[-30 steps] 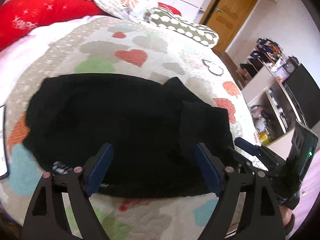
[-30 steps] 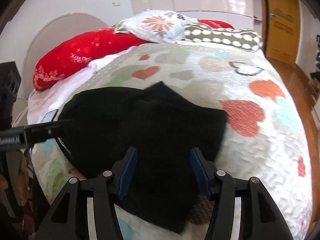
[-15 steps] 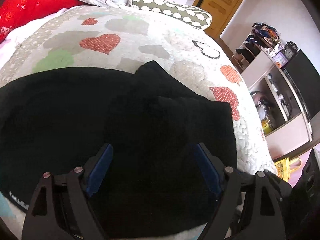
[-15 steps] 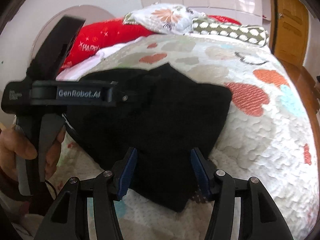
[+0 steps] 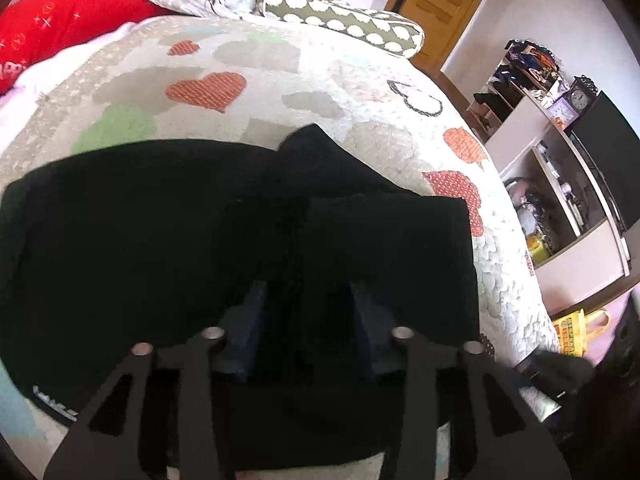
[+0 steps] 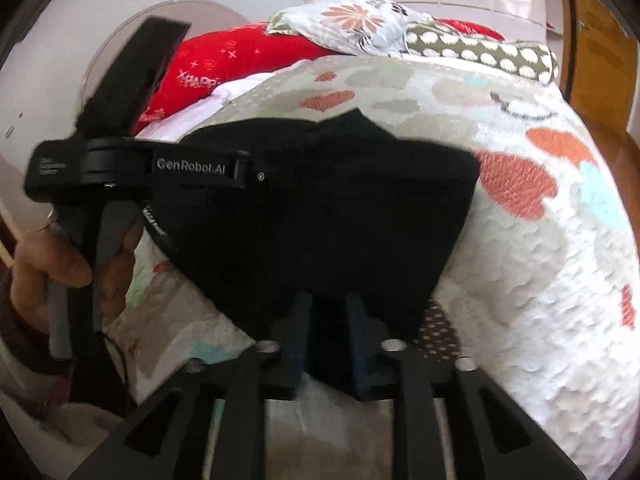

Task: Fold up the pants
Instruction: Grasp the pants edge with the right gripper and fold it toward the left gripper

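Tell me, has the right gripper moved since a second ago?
Yes. The right gripper has come closer to the black pants on the quilt, its jaws closing around the hem.

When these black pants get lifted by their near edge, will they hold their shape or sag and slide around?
The black pants lie in soft, draped layers on the quilt, so they would probably sag rather than hold flat. The folded layers look loose and may slip apart. The right gripper, jaws just closing, straddles only one narrow bit of edge, so the rest would likely hang.

You can read "GenRobot.AI" on the left gripper [image 6: 200, 168] body (white letters), and part of "HAPPY" on the red pillow [image 6: 224, 64].
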`<state>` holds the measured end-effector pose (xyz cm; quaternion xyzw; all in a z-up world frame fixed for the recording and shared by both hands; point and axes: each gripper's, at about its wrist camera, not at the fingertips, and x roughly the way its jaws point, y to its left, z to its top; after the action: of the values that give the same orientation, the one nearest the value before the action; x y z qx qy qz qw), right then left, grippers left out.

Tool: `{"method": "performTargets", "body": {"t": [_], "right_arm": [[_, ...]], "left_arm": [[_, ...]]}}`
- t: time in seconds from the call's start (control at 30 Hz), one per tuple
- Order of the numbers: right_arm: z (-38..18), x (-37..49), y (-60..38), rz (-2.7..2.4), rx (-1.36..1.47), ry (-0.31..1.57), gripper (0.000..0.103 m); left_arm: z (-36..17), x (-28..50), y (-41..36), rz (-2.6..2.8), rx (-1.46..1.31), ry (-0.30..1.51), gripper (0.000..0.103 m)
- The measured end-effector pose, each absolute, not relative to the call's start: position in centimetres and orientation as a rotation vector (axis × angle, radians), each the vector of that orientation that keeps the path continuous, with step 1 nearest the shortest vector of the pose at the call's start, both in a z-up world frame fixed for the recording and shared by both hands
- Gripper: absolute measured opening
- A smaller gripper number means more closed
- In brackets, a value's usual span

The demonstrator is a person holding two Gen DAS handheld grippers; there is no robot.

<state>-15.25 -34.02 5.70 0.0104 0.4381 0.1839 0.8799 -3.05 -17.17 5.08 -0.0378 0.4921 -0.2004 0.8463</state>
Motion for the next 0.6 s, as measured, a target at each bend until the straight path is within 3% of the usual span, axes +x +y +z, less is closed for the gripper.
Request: {"method": "performTargets", "body": {"t": [0.03,0.07,0.3,0.4,0.47,0.6], "right_arm": [[6.4,-15.3,-34.4,0.369,0.014,0.894,0.045],[7.1,-15.1,-34.9,0.350,0.022,0.870,0.047],[7.8,-10.6,-35.8,0.244,0.108,0.804,0.047],[6.2,-8.5,-34.2,0.259,0.087,0.845,0.047],[4.1,-6.9,-32.9,0.259,0.048,0.927,0.048],[5.1,-8.0,-31.8,0.253,0.002,0.899,0.047]], "left_arm": [[5.2,-3.1,-17.0,-0.414,-0.083,1.032,0.049],[5.3,-3.3,-16.8,-0.399,-0.090,1.031,0.049],[5.9,-4.0,-16.3,-0.371,-0.091,1.024,0.049],[6.4,-4.4,-15.9,-0.364,-0.089,0.997,0.059],[6.5,-4.4,-15.7,-0.360,-0.090,0.990,0.061],[6.6,-4.3,-15.1,-0.358,-0.076,0.988,0.061]]}}
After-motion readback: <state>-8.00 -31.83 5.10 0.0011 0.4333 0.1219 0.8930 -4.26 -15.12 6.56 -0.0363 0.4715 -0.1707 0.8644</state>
